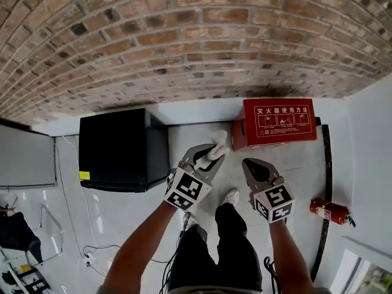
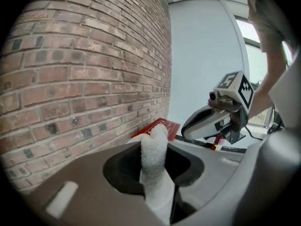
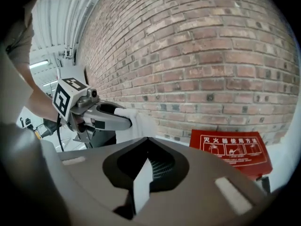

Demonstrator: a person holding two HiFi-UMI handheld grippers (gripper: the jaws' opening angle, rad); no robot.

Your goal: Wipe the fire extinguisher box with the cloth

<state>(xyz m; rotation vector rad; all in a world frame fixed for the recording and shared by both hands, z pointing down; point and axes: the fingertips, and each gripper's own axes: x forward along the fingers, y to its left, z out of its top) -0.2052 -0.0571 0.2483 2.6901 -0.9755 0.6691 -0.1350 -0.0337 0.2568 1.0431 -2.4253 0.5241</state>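
A person stood over a tiled floor with a gripper in each hand, both raised well above the red fire extinguisher box [image 1: 278,122], which sat on the floor against the foot of the brick wall [image 1: 184,41], its lid printed with white instruction pictures facing up. The left gripper [image 1: 210,154] was clamped on a white cloth [image 1: 218,143], a wad of it standing out past the tips – arguably so that cloth, not plastic, would meet the box first. The right gripper [image 1: 250,163] had its jaws closed together with nothing between them and appeared to have no part in the wiping at this point. Cloth and box were well apart; judged from that, no wiping was under way.

Room to work looked fair but not unlimited. A black cabinet [image 1: 122,149] stood to the box's left with a strip of bare floor between them, while a red fire extinguisher [image 1: 329,211] lay on the floor to the right beside a dark strip [image 1: 324,182] running along the white side wall. The lid and front edge of the box lay open to an approach from above – the rear edge, tight to the bricks, seemed the hardest to reach.
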